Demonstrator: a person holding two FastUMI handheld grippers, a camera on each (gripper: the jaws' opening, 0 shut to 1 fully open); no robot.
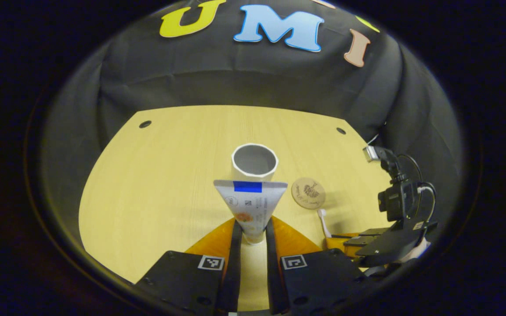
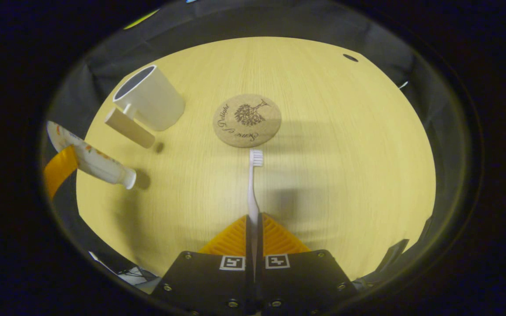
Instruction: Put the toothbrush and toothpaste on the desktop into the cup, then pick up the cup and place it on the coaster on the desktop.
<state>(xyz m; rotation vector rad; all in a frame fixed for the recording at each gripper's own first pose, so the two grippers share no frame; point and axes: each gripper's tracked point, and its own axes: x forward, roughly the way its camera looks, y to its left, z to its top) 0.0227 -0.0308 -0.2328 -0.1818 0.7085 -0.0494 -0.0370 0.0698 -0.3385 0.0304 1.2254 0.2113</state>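
1. Left tool (image 1: 253, 235) clamps the white printed toothpaste tube (image 1: 251, 206), white plastic cup (image 1: 254, 162) at 12 o'clock.
2. Right tool (image 2: 253, 226) clamps the white toothbrush (image 2: 253, 184), round cork coaster (image 2: 247, 120) at 12 o'clock on the pale wooden desk (image 2: 345, 153).

On the counter (image 2: 345, 145) we see the cup (image 2: 152, 98) left of the coaster (image 2: 247, 120), with the toothbrush (image 2: 253, 184) just before the coaster.

One cup (image 2: 149, 98); one toothbrush (image 2: 252, 184); one toothpaste (image 1: 251, 206) (apparently capped); one coaster (image 2: 247, 120)

Toothbrush (image 2: 251, 184) handle end hidden between jaws; toothpaste (image 1: 251, 206) hides cup (image 1: 254, 161) base.
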